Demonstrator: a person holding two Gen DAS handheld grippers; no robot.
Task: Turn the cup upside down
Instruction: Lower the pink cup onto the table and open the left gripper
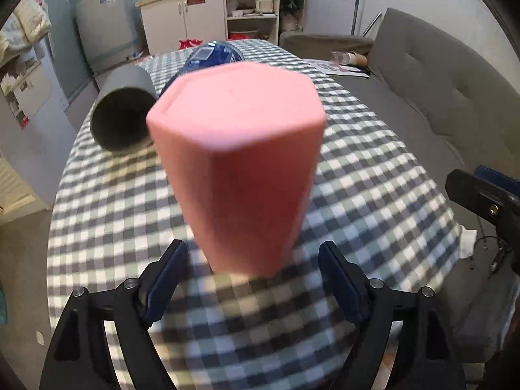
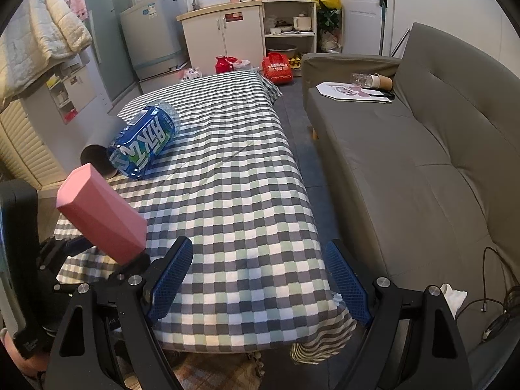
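Note:
A pink faceted cup (image 1: 237, 162) fills the middle of the left wrist view, its closed base toward the camera. It stands just ahead of my left gripper (image 1: 250, 276), whose jaws are spread wide on either side of its lower end without touching it. In the right wrist view the pink cup (image 2: 100, 214) leans at the table's near left corner, by the left gripper (image 2: 65, 253). Whether the cup rests on the cloth or is supported cannot be told. My right gripper (image 2: 260, 279) is open and empty over the table's front edge.
A checkered tablecloth (image 2: 234, 169) covers the table. A blue-labelled water bottle (image 2: 146, 139) and a grey tube (image 1: 123, 113) lie at the table's left side. A grey sofa (image 2: 422, 162) runs along the right. Cabinets and a washing machine stand at the back.

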